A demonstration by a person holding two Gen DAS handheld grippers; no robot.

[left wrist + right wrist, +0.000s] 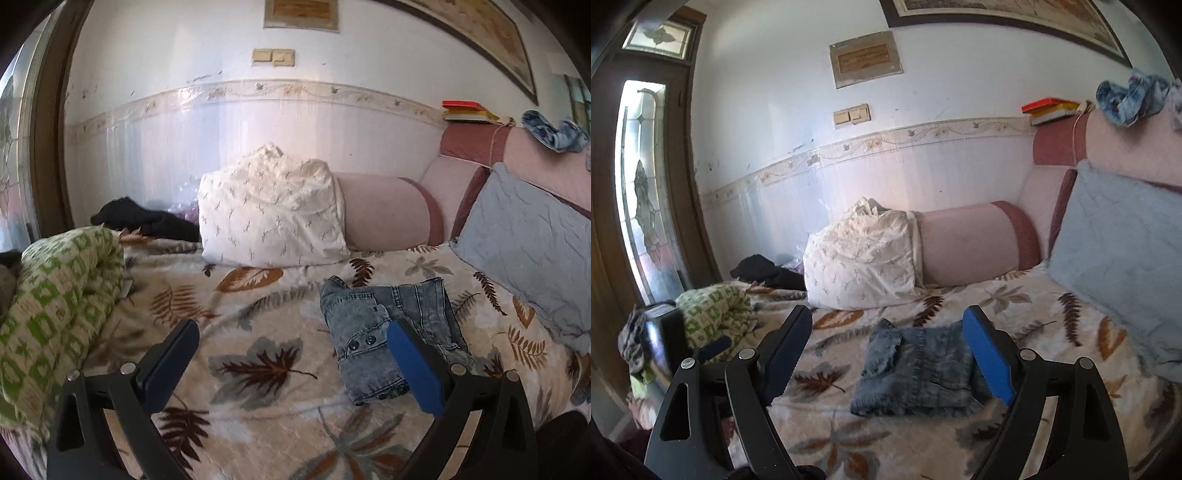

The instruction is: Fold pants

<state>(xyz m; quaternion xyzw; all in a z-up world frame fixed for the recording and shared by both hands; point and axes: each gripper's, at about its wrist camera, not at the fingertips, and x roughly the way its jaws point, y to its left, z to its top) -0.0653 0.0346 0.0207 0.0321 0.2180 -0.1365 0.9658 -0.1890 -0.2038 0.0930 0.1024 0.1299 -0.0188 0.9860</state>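
Observation:
A pair of light blue denim pants (373, 332) lies folded into a small bundle on the leaf-patterned blanket (258, 295). My left gripper (291, 336) hangs open above the blanket, its right blue pad overlapping the bundle's near edge in the picture, nothing between its fingers. From the right wrist the same pants (919, 369) lie flat on the blanket (1015, 317). My right gripper (886, 325) is open and held above them, empty. The left gripper's body (661, 347) shows blurred at the far left of the right wrist view.
A white patterned pillow (269, 214) and a pink bolster (384, 210) line the wall. A grey-blue pillow (528, 251) leans at the right. A green-and-white quilt (55, 314) is bunched at the left, dark clothes (147, 218) behind it. Books (465, 110) and other denim (554, 133) sit on the headboard.

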